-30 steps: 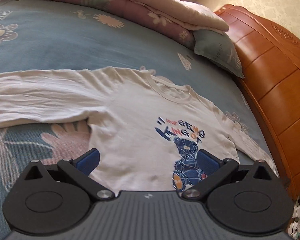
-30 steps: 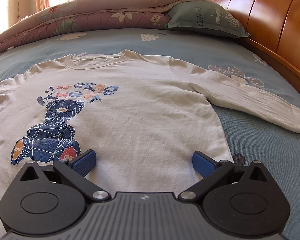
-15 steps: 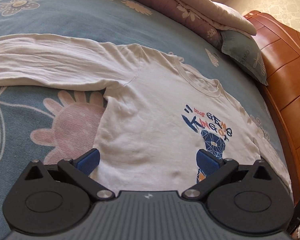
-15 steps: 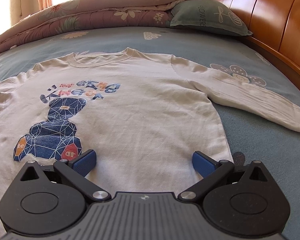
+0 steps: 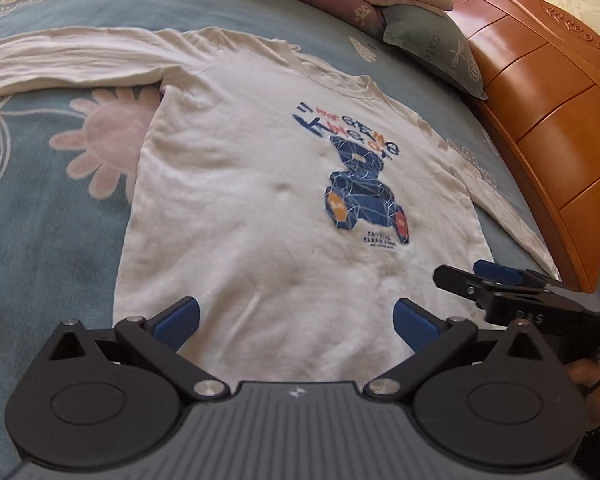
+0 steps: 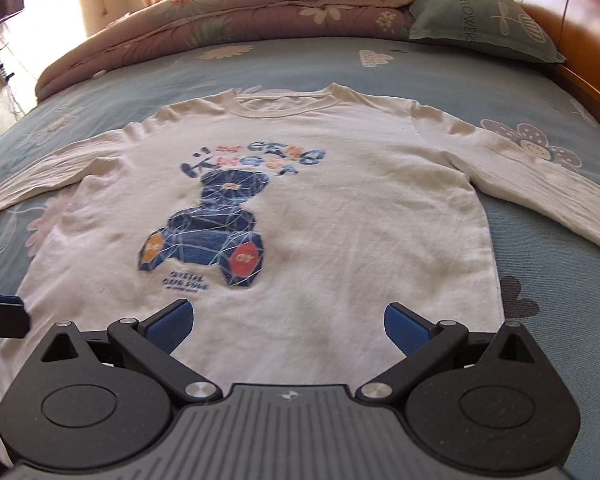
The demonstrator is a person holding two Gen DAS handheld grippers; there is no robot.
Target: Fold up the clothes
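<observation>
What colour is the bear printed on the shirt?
Mostly dark blue, with orange and red patches; the bear print shows best in the right wrist view.

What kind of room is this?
Most likely a bedroom. The white shirt lies on a bed with a blue flowered sheet, a pillow, a rolled quilt and a wooden headboard.

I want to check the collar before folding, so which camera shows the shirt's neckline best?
The right wrist view: the neckline faces the camera squarely, rib visible. The left wrist view shows it obliquely and foreshortened.
</observation>
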